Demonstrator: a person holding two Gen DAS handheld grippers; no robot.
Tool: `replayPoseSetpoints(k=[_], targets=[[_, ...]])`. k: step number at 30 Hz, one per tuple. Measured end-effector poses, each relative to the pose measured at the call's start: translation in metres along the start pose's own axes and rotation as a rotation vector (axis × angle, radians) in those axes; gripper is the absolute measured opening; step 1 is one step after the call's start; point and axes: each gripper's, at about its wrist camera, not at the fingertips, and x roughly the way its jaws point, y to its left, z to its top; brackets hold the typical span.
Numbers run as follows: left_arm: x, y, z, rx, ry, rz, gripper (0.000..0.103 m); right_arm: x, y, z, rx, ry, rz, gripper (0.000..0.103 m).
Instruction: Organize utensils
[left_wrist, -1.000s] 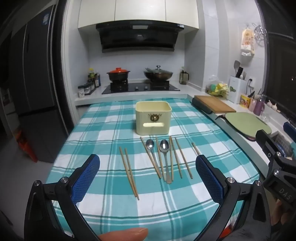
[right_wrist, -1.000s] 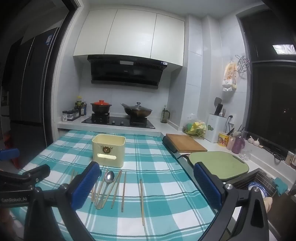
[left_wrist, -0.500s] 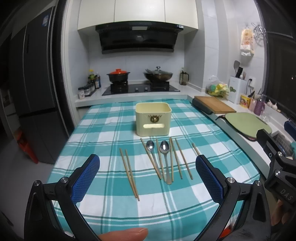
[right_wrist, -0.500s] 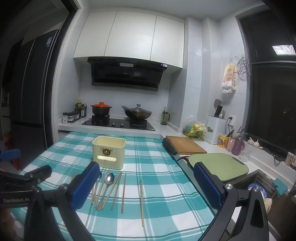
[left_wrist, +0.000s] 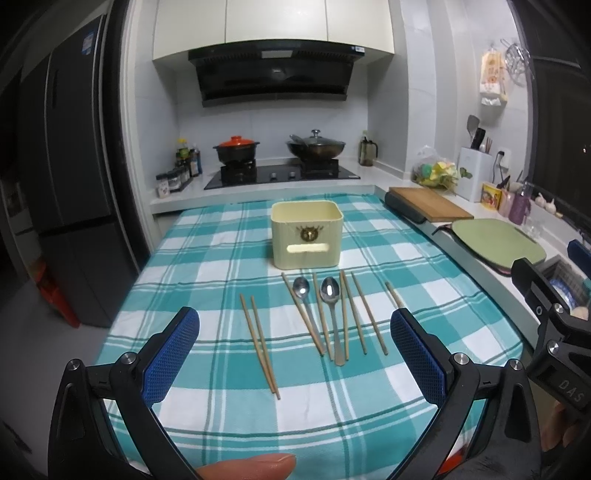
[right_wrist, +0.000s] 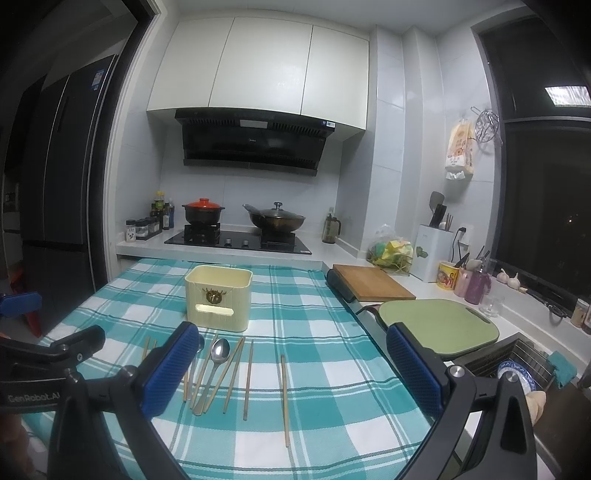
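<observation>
Both the left gripper (left_wrist: 291, 352) and the right gripper (right_wrist: 291, 363) hang over the near edge of the surface (left_wrist: 369, 424), jaws spread wide and empty. Ahead lie the chopsticks (left_wrist: 260, 341) and two spoons (left_wrist: 330, 314), long axes pointing away toward the cream box (left_wrist: 306, 240) beyond. The lone chopstick (right_wrist: 284, 398) lies nearest the right gripper.

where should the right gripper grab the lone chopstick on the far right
Mid-shaft of the lone chopstick, from straight above, fingers closing across its width. It lies flat on the cloth, apart from the others, so the open right gripper has room either side.
</observation>
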Motion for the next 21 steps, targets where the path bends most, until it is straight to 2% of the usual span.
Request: replayPoseSetpoints(k=[21], targets=[[0.0042, -0.0088, -0.0008, 0.018, 0.013, 0.001, 0.103, 0.0050, -0.0055, -0.0033, 0.008, 0.015, 0.003, 0.103]])
